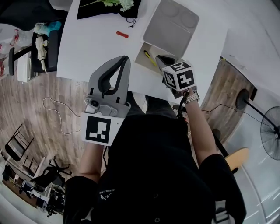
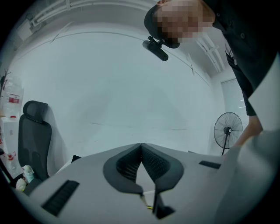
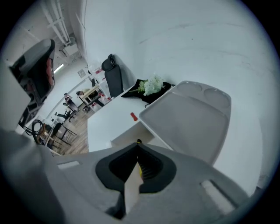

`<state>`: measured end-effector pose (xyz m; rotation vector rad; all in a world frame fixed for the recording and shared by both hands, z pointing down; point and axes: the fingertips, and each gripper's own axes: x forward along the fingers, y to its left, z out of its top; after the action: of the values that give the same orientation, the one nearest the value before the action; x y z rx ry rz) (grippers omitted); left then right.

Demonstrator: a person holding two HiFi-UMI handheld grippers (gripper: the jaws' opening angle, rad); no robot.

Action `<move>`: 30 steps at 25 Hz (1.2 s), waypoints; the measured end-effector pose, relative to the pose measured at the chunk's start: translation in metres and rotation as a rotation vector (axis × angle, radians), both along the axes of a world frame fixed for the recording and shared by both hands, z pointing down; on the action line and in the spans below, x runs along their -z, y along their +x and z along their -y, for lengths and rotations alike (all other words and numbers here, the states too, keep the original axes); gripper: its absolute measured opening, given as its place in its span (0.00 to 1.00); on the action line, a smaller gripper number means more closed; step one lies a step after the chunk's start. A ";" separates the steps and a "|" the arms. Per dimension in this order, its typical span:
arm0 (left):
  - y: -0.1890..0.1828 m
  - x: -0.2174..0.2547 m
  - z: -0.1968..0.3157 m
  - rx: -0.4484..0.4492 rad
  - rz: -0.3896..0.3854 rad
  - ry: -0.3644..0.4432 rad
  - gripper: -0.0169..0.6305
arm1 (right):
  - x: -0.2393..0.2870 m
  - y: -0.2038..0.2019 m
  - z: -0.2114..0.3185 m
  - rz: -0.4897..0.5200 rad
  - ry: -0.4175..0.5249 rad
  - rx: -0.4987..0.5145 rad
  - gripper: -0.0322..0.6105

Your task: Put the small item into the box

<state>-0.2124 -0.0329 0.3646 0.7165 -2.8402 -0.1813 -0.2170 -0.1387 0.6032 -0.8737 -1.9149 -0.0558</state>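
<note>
Hard to read first: the yellow item (image 1: 148, 57) shows in head view only as a thin stick w/ a black tip. In right gripper view it is just a yellow sliver btwn the pads, plus the black tip poking past them. Can't tell what it is exactly, nor whether it touches the floor of the box (image 1: 141, 54). The right hand-held gripper (image 3: 138, 144) is pressed together on it and holds it over the box's open compartment. That gripper's body and marker cube (image 1: 179, 75) cover the box's near-right corner. The left hand-held gripper (image 2: 141, 145) has its jaws pressed together w/ nothing btwn them. It is raised off the desk and points at a bare white wall, so its view takes in mostly wall, a standing fan (image 2: 228, 130), a black office chair (image 2: 33, 140) and the person's head-mounted camera (image 2: 155, 49) overhead. The box lid (image 1: 171, 25) stands open, tipped back away from the person. A small red item (image 1: 122, 34) lies on the white desk (image 1: 92, 41) left of the box, well apart from both grippers. At the desk's far edge are a black cloth (image 1: 94, 11) and white-green flowers (image 1: 119, 3), both cut off by the frame. Room: wood-plank floor (image 1: 39, 100) w/ a loose cable (image 1: 57, 114), white walls. More desks and chairs show far off in right gripper view, too small to read.
</note>
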 end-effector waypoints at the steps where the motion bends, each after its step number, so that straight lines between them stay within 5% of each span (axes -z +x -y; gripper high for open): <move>1: 0.000 0.000 0.005 -0.013 0.001 -0.001 0.03 | 0.009 0.000 0.002 0.004 -0.031 -0.022 0.06; 20: 0.002 0.012 0.091 -0.230 0.024 -0.032 0.03 | 0.160 0.016 0.093 0.190 -0.472 -0.400 0.06; 30: 0.010 0.029 0.107 -0.273 0.068 -0.040 0.03 | 0.218 0.027 0.116 0.373 -0.509 -0.435 0.06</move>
<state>-0.2023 -0.1401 0.3360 1.1092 -2.7614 -0.0583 -0.1896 -0.2552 0.3856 -0.7851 -2.4890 0.5887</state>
